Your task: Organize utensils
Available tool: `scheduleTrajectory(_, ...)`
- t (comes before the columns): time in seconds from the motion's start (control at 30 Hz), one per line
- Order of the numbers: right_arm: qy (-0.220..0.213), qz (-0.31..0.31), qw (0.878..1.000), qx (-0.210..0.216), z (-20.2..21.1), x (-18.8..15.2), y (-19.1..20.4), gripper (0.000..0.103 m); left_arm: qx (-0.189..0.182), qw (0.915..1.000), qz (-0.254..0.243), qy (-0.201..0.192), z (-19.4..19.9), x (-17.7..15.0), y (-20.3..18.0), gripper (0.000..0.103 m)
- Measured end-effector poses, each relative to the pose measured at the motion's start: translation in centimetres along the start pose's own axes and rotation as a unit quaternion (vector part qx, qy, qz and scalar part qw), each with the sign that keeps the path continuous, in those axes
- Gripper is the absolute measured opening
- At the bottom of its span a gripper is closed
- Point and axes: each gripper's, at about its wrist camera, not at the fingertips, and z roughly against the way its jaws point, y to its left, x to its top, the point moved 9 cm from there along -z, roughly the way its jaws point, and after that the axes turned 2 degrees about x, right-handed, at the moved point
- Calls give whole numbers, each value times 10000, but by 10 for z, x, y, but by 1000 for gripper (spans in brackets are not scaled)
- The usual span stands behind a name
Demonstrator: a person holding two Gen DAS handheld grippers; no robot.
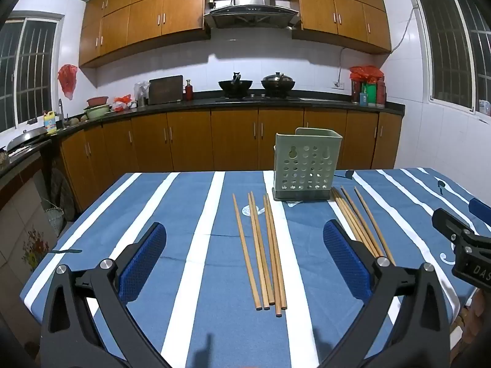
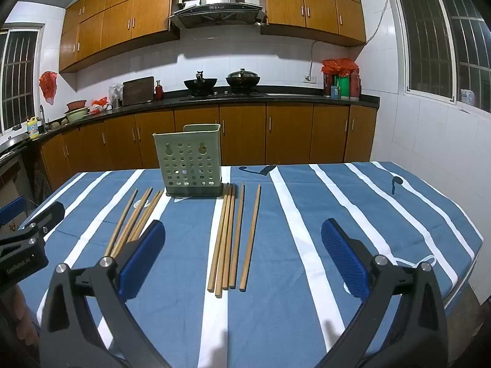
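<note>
1. In the left wrist view I am seeing my left gripper (image 1: 244,259) hovering low in the frame, its jaws standing wide apart with nothing between the blue ribbed pads (image 1: 142,262).
2. In the right wrist view my right gripper (image 2: 244,259) is sitting in the same pose at the bottom of the frame, jaws spread wide and holding nothing; its blue pads (image 2: 343,260) are framing bare cloth.
3. Both are hanging over the table draped in a blue cloth with white stripes (image 1: 199,230), which is filling the lower half of each view.
4. A loose group of five light-brown wooden chopsticks (image 1: 264,251) is lying flat at the centre of the left view, between the pads, running away from me toward the holder.
5. A second bundle of wooden chopsticks (image 2: 230,236) is lying at the centre of the right view, just right of a white stripe; in the left view it is showing partly hidden behind the right-hand pad.
6. The first group is showing at the left of the right view, partly behind the left-hand pad.
7. The pale green perforated plastic utensil holder (image 1: 307,165) is standing upright at the far side of the table, above centre, with both groups reaching near its dark base.
8. Beyond it, brown wooden kitchen cabinets (image 2: 242,132) are running under a dark counter carrying two black woks (image 2: 221,82) in the upper middle of the frame.
</note>
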Motion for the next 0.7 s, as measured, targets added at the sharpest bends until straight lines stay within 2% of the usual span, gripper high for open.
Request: scheduleTrajectory(0.7,4,7,10000,-3,-1,-1,0,99,-2,10000,-4,10,0,0,0,101)
